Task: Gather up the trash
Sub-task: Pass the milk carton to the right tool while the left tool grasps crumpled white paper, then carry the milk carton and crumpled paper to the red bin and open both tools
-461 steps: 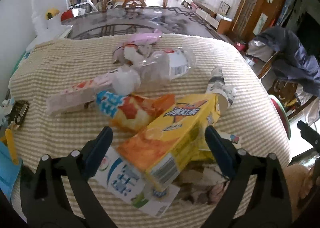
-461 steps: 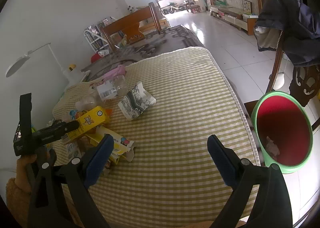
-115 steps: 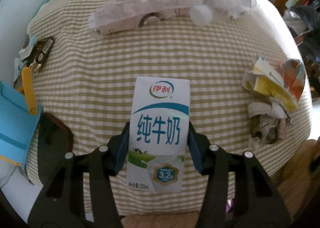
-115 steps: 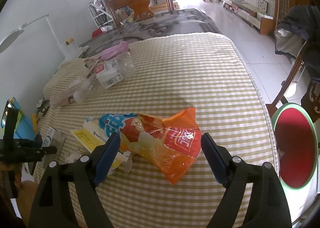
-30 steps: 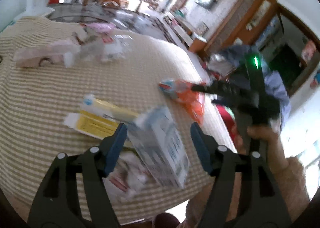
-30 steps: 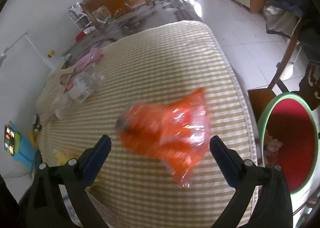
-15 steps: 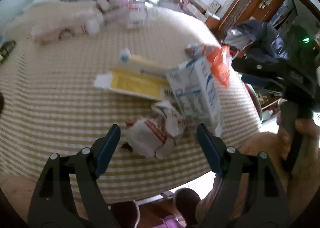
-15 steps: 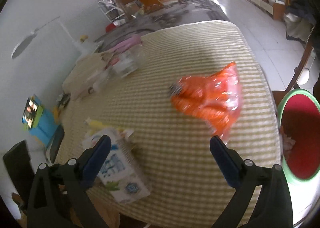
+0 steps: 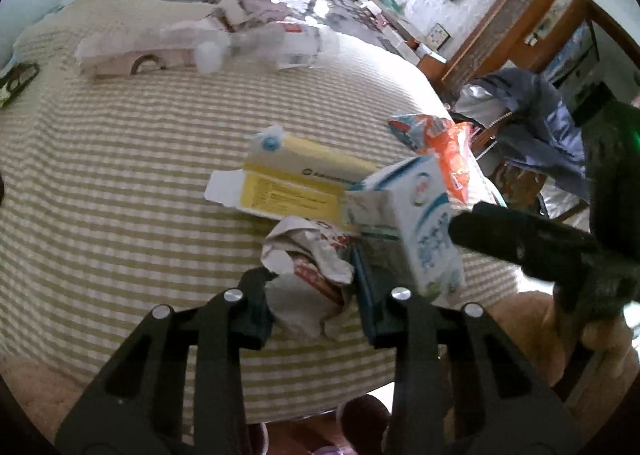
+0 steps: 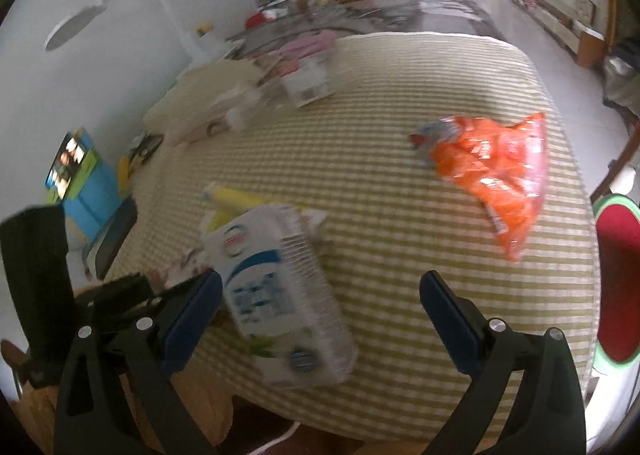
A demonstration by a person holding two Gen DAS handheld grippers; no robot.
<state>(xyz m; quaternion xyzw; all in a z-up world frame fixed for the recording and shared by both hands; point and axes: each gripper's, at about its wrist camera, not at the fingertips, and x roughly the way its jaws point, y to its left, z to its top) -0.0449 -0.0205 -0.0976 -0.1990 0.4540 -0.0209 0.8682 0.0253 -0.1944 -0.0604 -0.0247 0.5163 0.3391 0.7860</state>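
Observation:
My left gripper [image 9: 310, 295] is closing on a crumpled paper wrapper [image 9: 304, 255] near the table's front edge, and both pads touch it. Just to its right stands a white and blue milk carton [image 9: 420, 223]. In the right wrist view that carton [image 10: 276, 295] lies between the wide-open jaws of my right gripper [image 10: 320, 311], close to the left finger and untouched by the right one. An orange snack bag [image 10: 492, 163] lies farther right on the checked cloth. A flattened yellow box [image 9: 288, 183] sits behind the wrapper.
A red bin with a green rim [image 10: 618, 287] stands on the floor off the table's right edge. A clear bottle [image 9: 272, 43] and a pink package [image 9: 132, 55] lie at the far side. A blue tablet stand [image 10: 84, 183] is at the left.
The left jaws have narrowed onto the crumpled wrapper and sunk closer to it. The right gripper has swung left, over the milk carton; the orange bag now lies still on the cloth.

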